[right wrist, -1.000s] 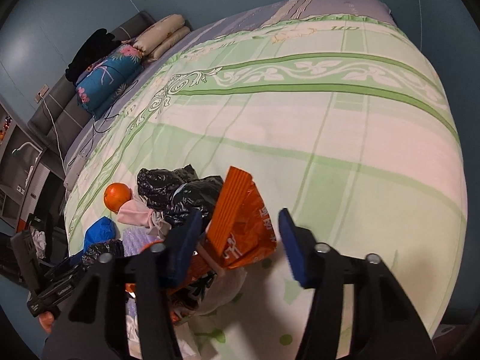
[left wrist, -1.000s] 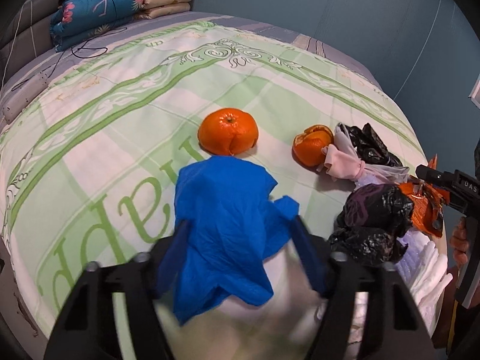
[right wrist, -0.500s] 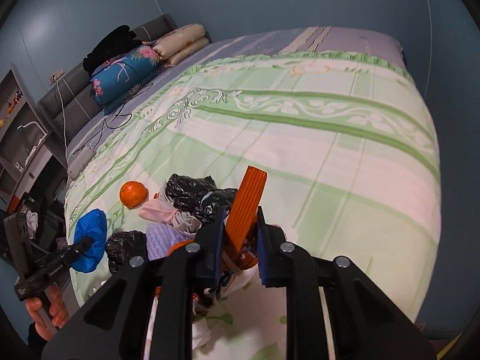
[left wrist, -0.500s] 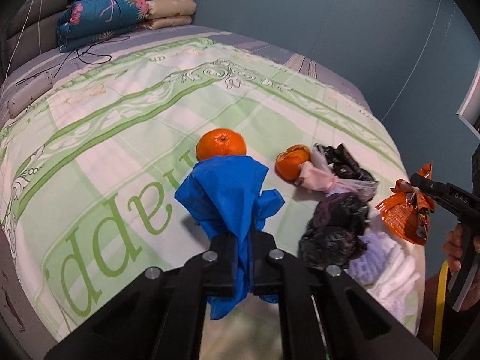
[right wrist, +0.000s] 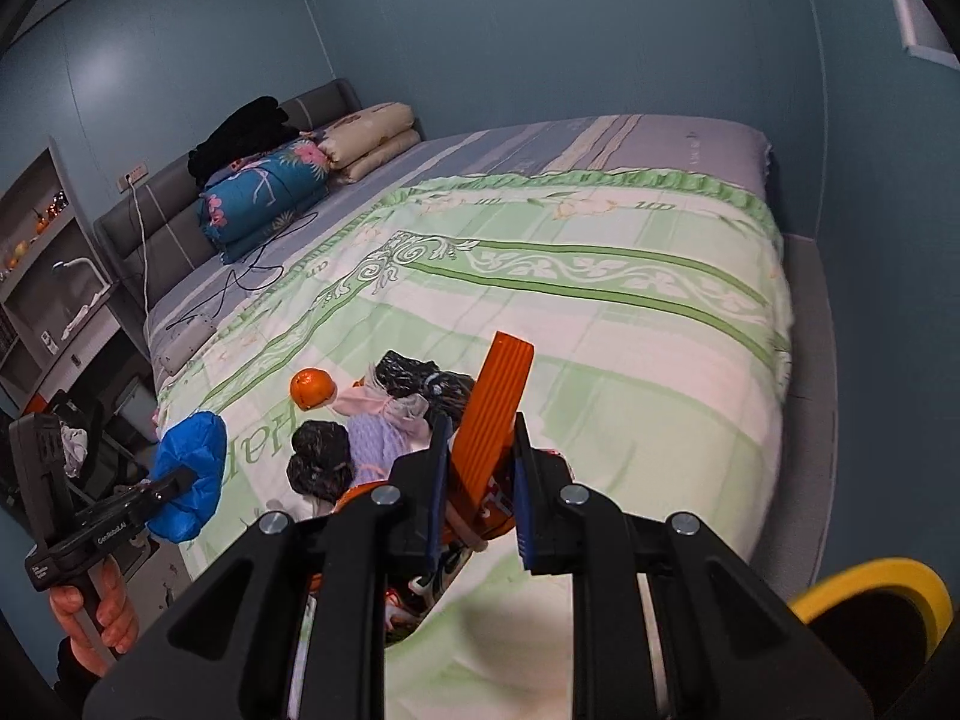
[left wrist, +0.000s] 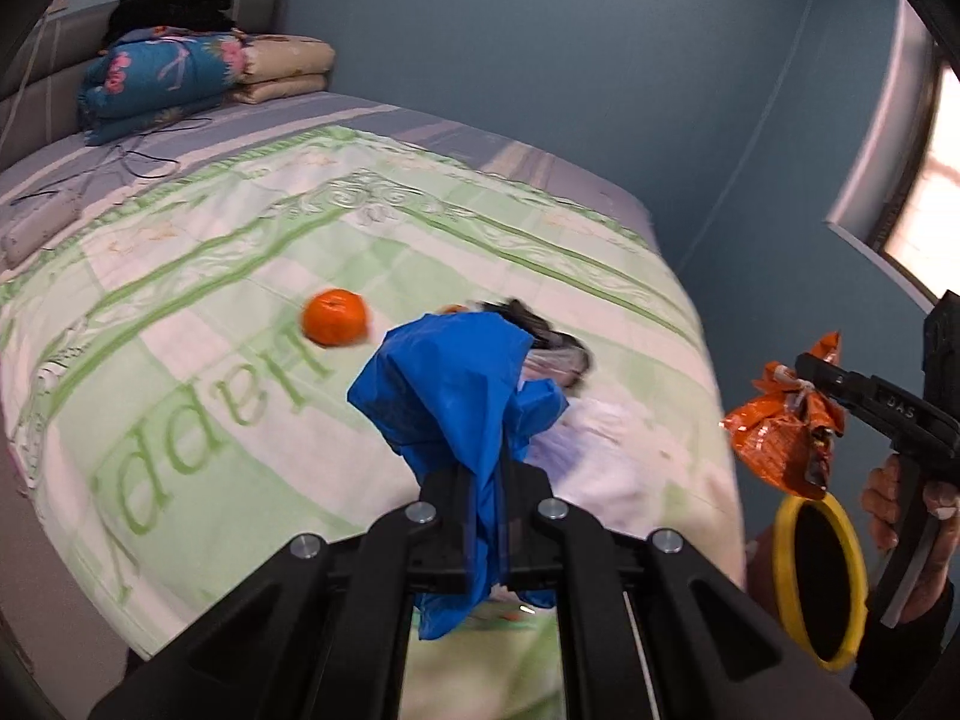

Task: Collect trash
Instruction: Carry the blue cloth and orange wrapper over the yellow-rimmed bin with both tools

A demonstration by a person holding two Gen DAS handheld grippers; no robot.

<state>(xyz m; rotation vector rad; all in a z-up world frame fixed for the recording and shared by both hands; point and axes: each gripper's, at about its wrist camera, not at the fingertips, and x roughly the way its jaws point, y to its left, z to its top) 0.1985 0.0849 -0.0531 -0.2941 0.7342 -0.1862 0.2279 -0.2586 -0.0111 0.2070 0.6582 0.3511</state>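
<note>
My left gripper (left wrist: 487,474) is shut on a crumpled blue plastic bag (left wrist: 456,384) and holds it above the bed; the same bag (right wrist: 189,474) shows at the left of the right wrist view. My right gripper (right wrist: 477,462) is shut on an orange snack wrapper (right wrist: 492,414), lifted off the bed; the wrapper (left wrist: 780,438) hangs past the bed's right edge in the left wrist view. On the green quilt (right wrist: 600,330) lie a whole orange (left wrist: 333,317), black bags (right wrist: 318,462), a lilac bundle (right wrist: 378,444) and a pink scrap (right wrist: 366,402).
A bin with a yellow rim (left wrist: 852,588) stands on the floor beside the bed, below the orange wrapper. Folded bedding (right wrist: 264,198) and cables lie at the headboard end. Shelves (right wrist: 36,276) stand left of the bed. A person's hands grip both handles.
Both grippers shut, the left on the blue bag and the right on the orange wrapper. Both then rose and drew back from the bed, carrying their items toward the yellow-rimmed bin.
</note>
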